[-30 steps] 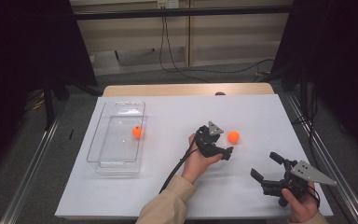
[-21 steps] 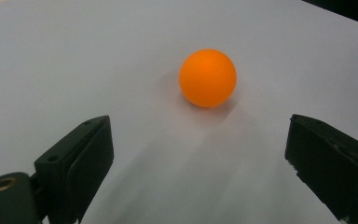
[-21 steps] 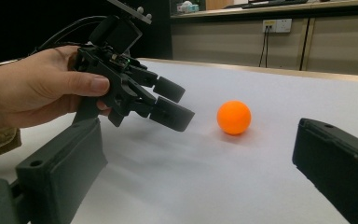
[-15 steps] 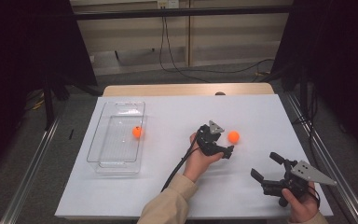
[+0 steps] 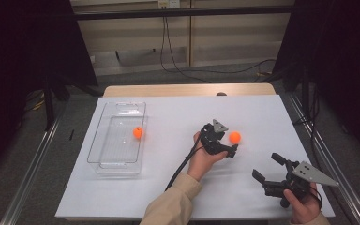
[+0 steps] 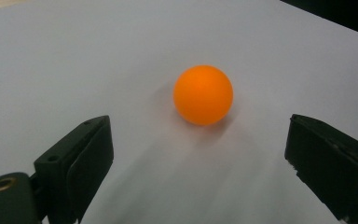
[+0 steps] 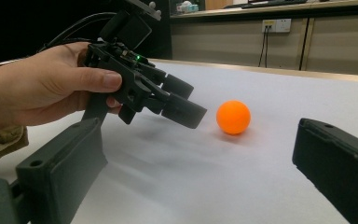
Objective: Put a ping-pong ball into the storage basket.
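An orange ball [image 5: 235, 137] lies on the white table sheet, right of the middle. My left gripper [image 5: 228, 142] is held low beside it, pointing right, jaws open with the ball just ahead of their tips. In the left gripper view the ball [image 6: 203, 94] sits slightly beyond the gap of the left gripper [image 6: 198, 140], touching neither jaw. A second orange ball [image 5: 138, 132] rests inside a clear plastic tray [image 5: 117, 150] at the left. My right gripper [image 5: 267, 167] is open and empty near the front right, aimed at the ball [image 7: 233, 116] and the left gripper [image 7: 177, 105].
The white sheet [image 5: 168, 192] covers most of the table, with a wooden strip [image 5: 187, 90] showing at the far edge. A black cable [image 5: 180, 166] trails from the left gripper toward the front. Metal rails run along both sides of the table.
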Tool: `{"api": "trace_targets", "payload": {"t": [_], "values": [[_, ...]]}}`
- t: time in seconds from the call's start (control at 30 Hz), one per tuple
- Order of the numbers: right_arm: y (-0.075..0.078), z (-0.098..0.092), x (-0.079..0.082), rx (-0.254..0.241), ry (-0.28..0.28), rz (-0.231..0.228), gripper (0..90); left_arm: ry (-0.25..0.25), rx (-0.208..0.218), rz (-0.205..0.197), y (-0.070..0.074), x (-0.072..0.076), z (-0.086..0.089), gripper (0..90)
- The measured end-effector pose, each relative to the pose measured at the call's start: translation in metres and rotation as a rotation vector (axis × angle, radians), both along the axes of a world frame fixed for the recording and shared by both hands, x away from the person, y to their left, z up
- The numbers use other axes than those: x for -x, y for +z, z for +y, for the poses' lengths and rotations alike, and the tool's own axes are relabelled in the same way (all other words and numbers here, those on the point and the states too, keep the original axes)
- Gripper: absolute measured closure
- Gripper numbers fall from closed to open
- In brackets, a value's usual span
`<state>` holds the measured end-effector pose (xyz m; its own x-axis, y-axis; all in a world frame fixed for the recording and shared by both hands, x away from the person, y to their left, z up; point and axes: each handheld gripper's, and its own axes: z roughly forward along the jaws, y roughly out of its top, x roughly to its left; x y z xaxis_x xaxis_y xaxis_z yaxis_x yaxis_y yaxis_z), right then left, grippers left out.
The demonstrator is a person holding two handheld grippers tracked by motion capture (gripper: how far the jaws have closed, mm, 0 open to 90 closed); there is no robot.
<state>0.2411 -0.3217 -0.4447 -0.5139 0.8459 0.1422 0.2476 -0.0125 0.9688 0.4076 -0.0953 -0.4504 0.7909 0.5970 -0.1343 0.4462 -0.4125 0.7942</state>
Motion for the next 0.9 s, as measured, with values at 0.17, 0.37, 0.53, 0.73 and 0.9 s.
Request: {"api": "trace_targets", "payload": {"t": [0.17, 0.37, 0.53, 0.73, 0.9], "values": [[-0.0002, -0.0001, 0.0, 0.001, 0.0, 0.002, 1.6, 0.001, -0.007, 0.007, -0.0004, -0.001, -0.0021, 7.9], [0.0, -0.0001, 0.0001, 0.0, 0.0, 0.001, 1.6, 0.001, -0.001, 0.005, -0.002, -0.0017, -0.0051, 8.0], [0.0, -0.0001, 0.0, 0.002, 0.002, 0.001, 1.6, 0.001, -0.003, 0.006, -0.0027, -0.0018, -0.0062, 8.0], [0.0002, -0.0001, 0.0002, 0.001, 0.002, -0.001, 1.6, 0.006, -0.007, 0.001, -0.0027, -0.0032, -0.0066, 8.1], [0.0004, -0.0001, 0.0003, 0.001, 0.001, -0.001, 1.6, 0.008, -0.004, 0.01, -0.0046, -0.0038, -0.0082, 8.3]]}}
